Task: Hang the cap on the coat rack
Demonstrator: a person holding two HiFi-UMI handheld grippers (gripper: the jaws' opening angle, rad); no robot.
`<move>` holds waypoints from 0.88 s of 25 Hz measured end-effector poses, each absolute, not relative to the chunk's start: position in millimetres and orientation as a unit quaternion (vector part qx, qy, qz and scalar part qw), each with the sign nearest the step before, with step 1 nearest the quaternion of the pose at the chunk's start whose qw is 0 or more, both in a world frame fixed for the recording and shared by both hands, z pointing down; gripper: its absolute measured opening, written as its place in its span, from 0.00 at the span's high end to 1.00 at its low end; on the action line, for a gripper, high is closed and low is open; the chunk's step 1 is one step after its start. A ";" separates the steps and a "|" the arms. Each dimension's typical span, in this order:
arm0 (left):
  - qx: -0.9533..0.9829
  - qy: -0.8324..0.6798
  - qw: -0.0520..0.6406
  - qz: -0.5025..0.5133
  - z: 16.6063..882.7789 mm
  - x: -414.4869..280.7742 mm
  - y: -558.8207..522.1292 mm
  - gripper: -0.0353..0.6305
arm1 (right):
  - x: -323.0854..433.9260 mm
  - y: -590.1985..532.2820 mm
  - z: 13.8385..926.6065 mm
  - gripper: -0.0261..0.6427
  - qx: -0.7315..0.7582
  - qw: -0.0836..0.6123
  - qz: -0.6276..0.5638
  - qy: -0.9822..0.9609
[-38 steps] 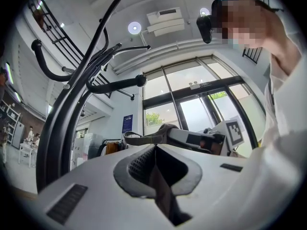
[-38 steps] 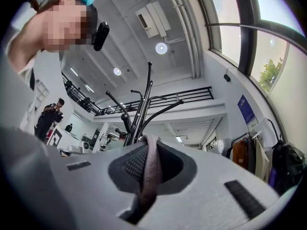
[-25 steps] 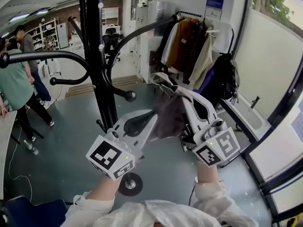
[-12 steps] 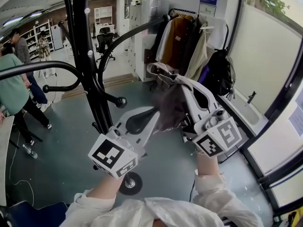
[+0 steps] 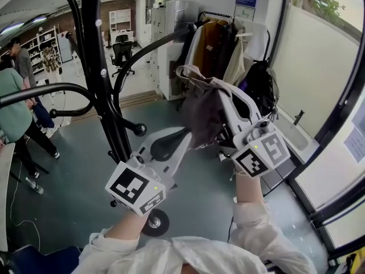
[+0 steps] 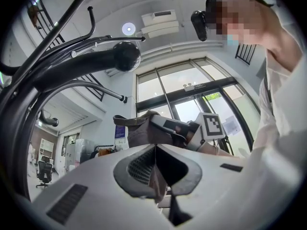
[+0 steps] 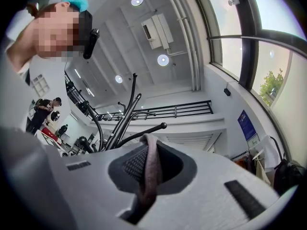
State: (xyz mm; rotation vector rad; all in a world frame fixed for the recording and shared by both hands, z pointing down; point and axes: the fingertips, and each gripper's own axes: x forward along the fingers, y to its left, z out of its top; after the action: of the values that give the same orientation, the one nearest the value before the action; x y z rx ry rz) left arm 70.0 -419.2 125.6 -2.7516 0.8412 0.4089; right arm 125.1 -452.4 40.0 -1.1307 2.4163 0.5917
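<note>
Nearest below the head camera, at lower left: white left gripper (image 5: 185, 135) behind its black-and-white marker cube (image 5: 134, 188), clamped on a fold of the grey-brown fabric cap (image 5: 202, 116). Confirmed in the left gripper view: jaws pressed together on a hanging tab of that cloth, with the rest of the cap (image 6: 136, 133) bunched just beyond.

Just to the right and reaching higher: white right gripper (image 5: 219, 96), likewise closed on the cap. Shown in the right gripper view as a thin strip of fabric squeezed between the dark ribbed pads (image 7: 134, 164).

Between the two, held up in the air: cap crumpled and drooping, clear of the floor, touching no hook.

Beyond, to the left: black metal coat rack (image 5: 105, 90), an upright pole with curved arms ending in ball tips. Above the left gripper in its own view: one ball-tipped arm (image 6: 125, 55), apart from the cap.

Underneath: smooth grey floor (image 5: 74, 153).

Farther back on the right: clothes rail (image 5: 225, 17) hung with brown and pale jackets (image 5: 219, 44), black backpack (image 5: 262, 87) beside them.

Far left: person in a green top (image 5: 14, 104), standing.
</note>
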 end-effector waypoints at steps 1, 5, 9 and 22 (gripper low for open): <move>-0.940 0.287 0.118 0.141 124.6 70.2 -418.8 0.92 | 126.5 -452.8 37.3 0.94 -0.406 0.208 0.211 0.864; -0.940 0.286 0.123 0.138 117.5 70.9 -419.9 0.92 | 129.6 -453.2 17.5 0.94 -0.402 0.222 0.225 0.860; -0.941 0.287 0.117 0.132 107.9 72.1 -423.1 0.92 | 130.2 -454.8 -9.5 0.94 -0.395 0.229 0.238 0.857; -0.943 0.280 0.119 0.137 114.4 67.3 -420.0 0.92 | 124.3 -442.1 -28.4 0.94 -0.391 0.233 0.278 0.846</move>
State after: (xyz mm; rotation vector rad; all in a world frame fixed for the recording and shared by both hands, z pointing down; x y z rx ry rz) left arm 67.3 -420.0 114.4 -2.7552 0.8189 0.4013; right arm 124.3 -442.1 -28.4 -1.0728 2.3233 0.7639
